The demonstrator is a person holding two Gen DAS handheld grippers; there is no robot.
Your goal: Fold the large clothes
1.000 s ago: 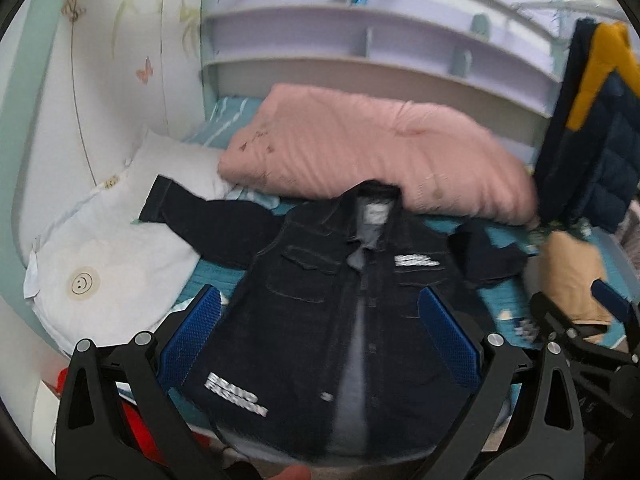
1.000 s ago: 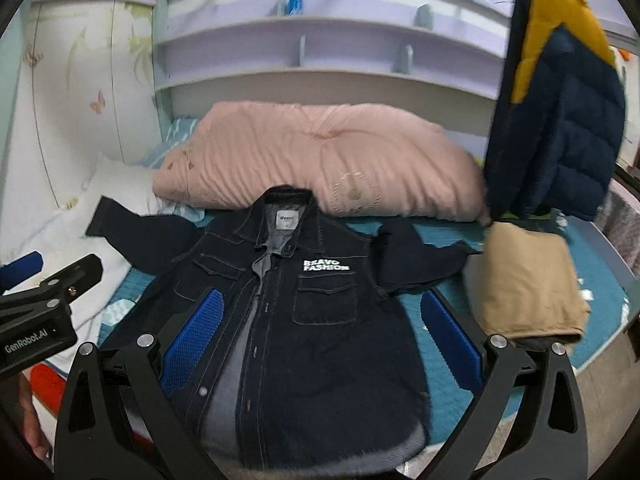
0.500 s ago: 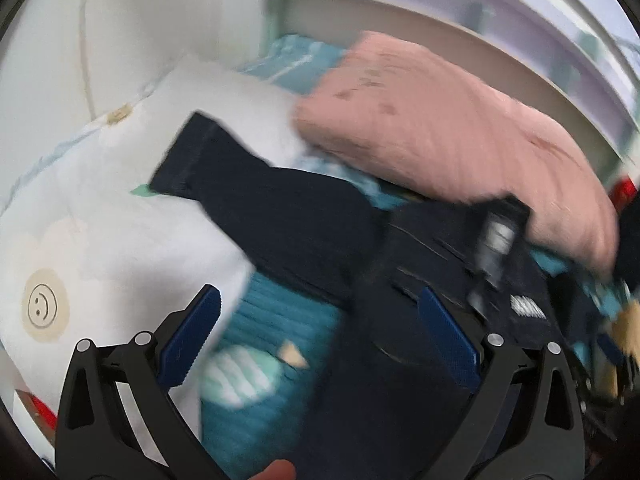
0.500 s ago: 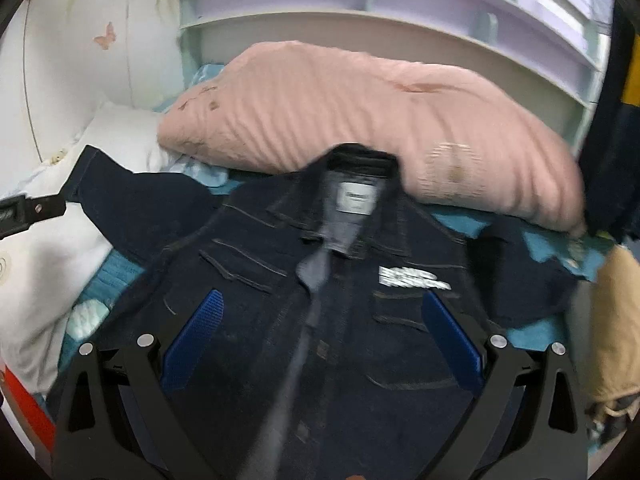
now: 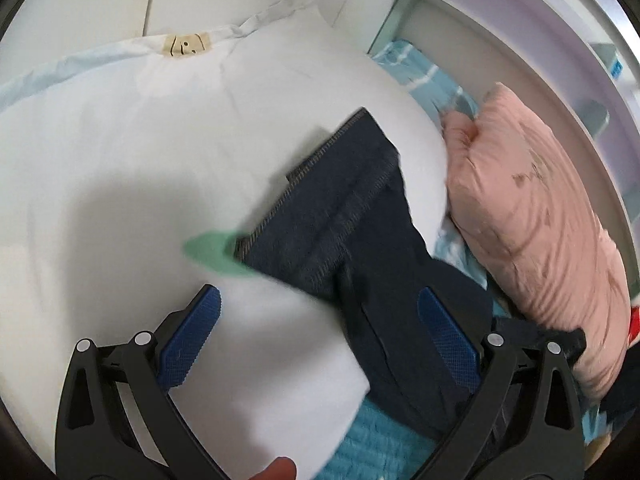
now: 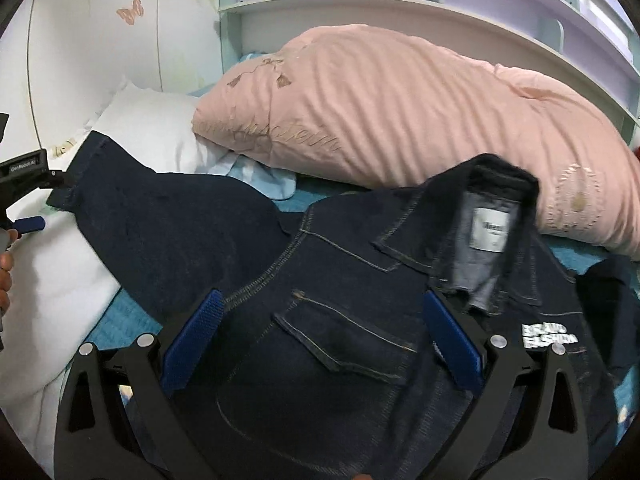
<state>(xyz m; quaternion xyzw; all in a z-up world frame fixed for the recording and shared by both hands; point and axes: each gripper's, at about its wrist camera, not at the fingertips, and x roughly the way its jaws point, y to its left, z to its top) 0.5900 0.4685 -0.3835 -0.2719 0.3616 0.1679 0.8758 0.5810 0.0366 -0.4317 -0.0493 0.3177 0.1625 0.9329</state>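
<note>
The left gripper (image 5: 318, 340) is held low over the white pillow (image 5: 120, 168), its 2 blue-padded fingers (image 5: 188, 338) spread wide and grasping nothing, with the cuff of the jacket sleeve (image 5: 336, 216) seen just ahead between them. The right gripper (image 6: 320, 344) is held above the chest of the dark denim jacket (image 6: 340, 360), its fingers (image 6: 452, 340) also released and wide apart over a stitched flap pocket. The jacket is laid front up on the teal bed cover (image 6: 120, 320), its collar near the ribbed pink quilt (image 6: 400, 100) and 1 sleeve resting on the soft pillow.
</note>
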